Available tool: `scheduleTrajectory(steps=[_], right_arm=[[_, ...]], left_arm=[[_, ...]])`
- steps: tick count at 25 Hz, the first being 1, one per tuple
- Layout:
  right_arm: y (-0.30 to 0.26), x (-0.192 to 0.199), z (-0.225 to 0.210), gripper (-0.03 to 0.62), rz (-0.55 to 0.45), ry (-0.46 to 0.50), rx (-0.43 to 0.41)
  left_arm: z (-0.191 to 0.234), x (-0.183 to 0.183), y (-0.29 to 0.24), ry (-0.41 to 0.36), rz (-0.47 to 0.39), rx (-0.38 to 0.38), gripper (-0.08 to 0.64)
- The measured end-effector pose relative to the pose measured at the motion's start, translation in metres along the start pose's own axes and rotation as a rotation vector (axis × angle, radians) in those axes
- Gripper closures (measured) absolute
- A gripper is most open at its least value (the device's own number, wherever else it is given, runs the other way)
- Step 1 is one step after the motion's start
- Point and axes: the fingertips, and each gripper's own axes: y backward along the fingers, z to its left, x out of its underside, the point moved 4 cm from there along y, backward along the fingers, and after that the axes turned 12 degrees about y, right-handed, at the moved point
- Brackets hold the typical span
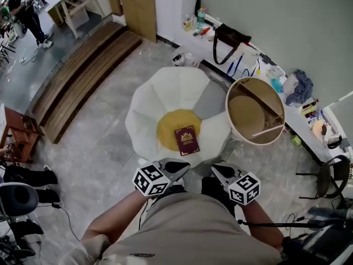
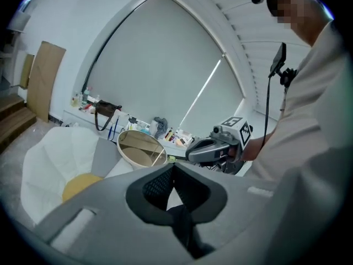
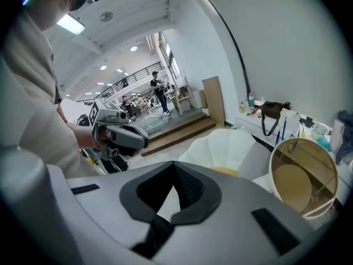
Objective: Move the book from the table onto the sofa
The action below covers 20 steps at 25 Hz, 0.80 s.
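Note:
A dark red book (image 1: 186,140) lies flat on the yellow seat cushion (image 1: 168,127) of a white petal-shaped sofa (image 1: 149,115). Both grippers hover close to my body, nearer than the sofa and apart from the book. My left gripper (image 1: 179,167) is shut with nothing in it, and so is my right gripper (image 1: 220,171). In the left gripper view the jaws (image 2: 174,169) meet, with the sofa (image 2: 49,159) beyond and the right gripper (image 2: 212,148) to the side. The right gripper view shows its jaws (image 3: 175,169) closed, the left gripper (image 3: 121,136) beside them. The book is hidden in both gripper views.
A round beige table with a raised rim (image 1: 255,110) stands right of the sofa. Behind it runs a white counter (image 1: 292,120) with a black bag (image 1: 229,37) and clutter. Wooden steps (image 1: 83,70) lie far left, a dark chair (image 1: 331,175) at right, a person (image 1: 27,12) far off.

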Motion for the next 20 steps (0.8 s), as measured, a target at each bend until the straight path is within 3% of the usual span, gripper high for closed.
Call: scheduleTrajectory(steps=[9,20], right_arm=[[0.028,-0.013,0.015,0.580,0.002,0.051,0.008],[0.038,0.005,0.014,0.580,-0.002,0.020,0.015]], left_arm=[[-0.024,-0.010,0.009,0.004,-0.049,0.001,0.552],[-0.034,0.009,-0.014,0.022,-0.008,0.012,0.552]])
